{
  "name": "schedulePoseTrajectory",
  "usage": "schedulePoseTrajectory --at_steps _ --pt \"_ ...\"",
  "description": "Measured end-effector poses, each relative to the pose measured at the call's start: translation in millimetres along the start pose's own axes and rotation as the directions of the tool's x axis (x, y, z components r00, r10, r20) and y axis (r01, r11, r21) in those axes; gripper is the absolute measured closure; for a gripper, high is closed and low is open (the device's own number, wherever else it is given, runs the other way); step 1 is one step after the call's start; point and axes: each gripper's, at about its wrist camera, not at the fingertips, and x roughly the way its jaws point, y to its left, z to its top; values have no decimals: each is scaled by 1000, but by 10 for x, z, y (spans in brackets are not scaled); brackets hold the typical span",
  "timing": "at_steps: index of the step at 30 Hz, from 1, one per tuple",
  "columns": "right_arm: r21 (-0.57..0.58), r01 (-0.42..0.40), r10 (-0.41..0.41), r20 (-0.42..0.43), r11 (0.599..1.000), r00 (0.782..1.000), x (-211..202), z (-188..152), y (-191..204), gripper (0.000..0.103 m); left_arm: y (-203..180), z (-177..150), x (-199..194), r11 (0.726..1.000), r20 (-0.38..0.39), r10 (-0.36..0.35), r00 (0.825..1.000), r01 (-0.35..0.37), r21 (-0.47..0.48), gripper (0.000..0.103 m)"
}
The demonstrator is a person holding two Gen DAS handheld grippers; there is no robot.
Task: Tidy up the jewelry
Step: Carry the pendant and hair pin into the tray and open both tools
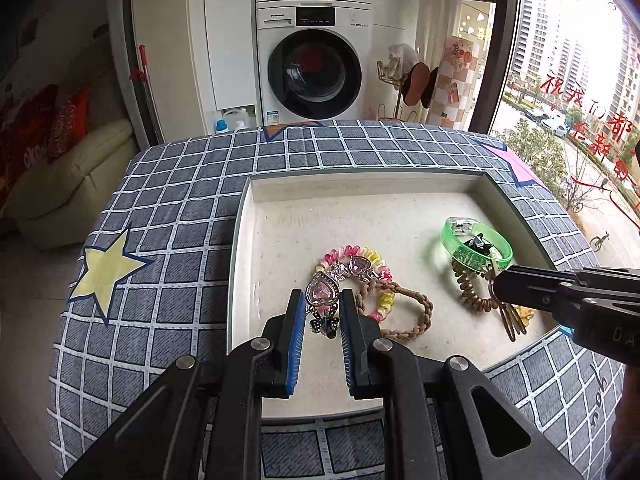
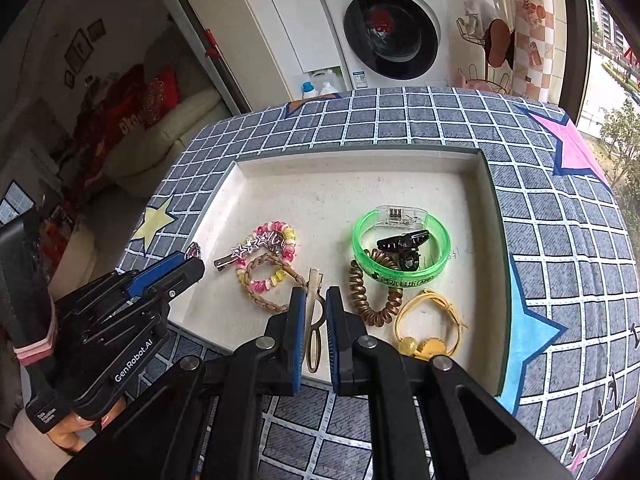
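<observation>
Left gripper (image 1: 320,312) pinches heart clip (image 1: 320,294); right gripper (image 2: 316,320) straddles hairpin (image 2: 313,320), contact unclear; tray (image 2: 352,160) bare at 12 o'clock.

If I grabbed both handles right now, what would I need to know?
Left gripper: fingers straddle the heart clip, low in the tray.
Right gripper: fingers straddle the tan clip; whether it grips is unclear.
Everything else lies in the tray too: coil ties, braided tie, green bangle, yellow tie.
Done: nothing looks sorted yet.
Left: likely lift both clips and place them.
</observation>
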Motion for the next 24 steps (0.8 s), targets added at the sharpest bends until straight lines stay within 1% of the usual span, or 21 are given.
schedulePoseTrajectory --at_steps 5,10,13,18,24 --pt "16 13 -12 -29 1000 1000 246 16 -56 92 -36 17 197 1000 -19 7 1000 -7 3 73" --pt "23 53 -52 -46 998 998 405 5 -135 92 -75 -21 333 999 -35 24 999 -23 22 73" --pt "25 65 -64 -35 998 997 411 7 -160 92 -81 -35 388 1000 -49 25 998 -24 18 73" --pt "0 84 -84 -25 997 996 418 6 -95 92 -123 -32 385 999 -42 42 998 -41 30 73" --pt "15 76 -75 -22 997 997 416 19 -103 92 -126 -32 383 998 -39 54 998 -52 36 73"
